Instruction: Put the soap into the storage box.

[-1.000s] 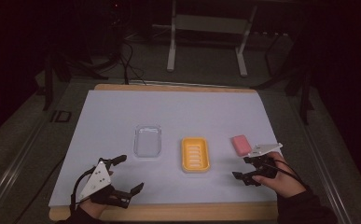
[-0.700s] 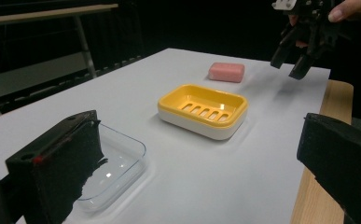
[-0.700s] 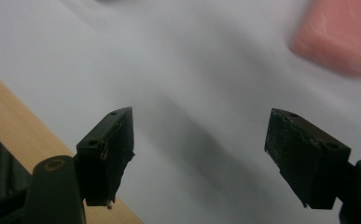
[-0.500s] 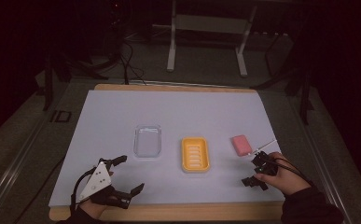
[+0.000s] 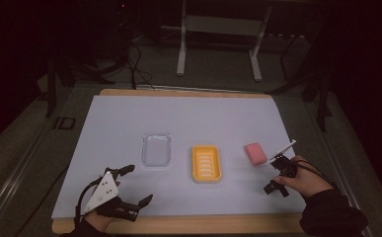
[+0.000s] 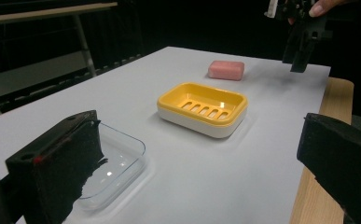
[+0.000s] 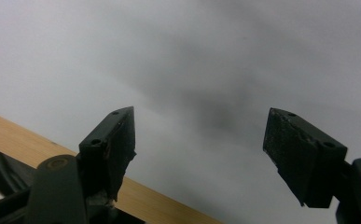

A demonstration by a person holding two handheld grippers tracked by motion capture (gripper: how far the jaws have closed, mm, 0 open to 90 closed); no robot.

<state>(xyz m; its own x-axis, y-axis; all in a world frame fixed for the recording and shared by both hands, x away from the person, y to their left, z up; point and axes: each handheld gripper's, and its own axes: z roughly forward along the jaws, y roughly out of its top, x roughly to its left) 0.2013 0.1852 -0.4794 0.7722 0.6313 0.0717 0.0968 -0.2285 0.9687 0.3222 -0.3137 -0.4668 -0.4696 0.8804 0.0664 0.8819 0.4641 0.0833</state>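
Observation:
A pink soap bar (image 5: 255,153) lies on the white table (image 5: 188,118) at the right, beside a yellow slotted soap dish (image 5: 207,163) and a clear plastic tray (image 5: 157,149). My right gripper (image 5: 276,176) hovers just near-right of the soap, tilted down at the table, jaws open and empty. In the right gripper view its gripper (image 7: 199,126) faces bare white surface. My left gripper (image 5: 136,185) rests open at the near left corner, pointing across the tray (image 6: 117,158), the dish (image 6: 202,108) and the soap (image 6: 226,69), with nothing between its jaws.
The table's wooden front edge (image 5: 188,224) runs just below both hands, and it crosses the lower left of the right gripper view (image 7: 19,140). A metal stand (image 5: 218,44) and cables sit on the dark floor beyond the table.
My right gripper has turned from lying level near the soap to pointing down at the table, shifting slightly toward the near edge. The left gripper has stayed still.

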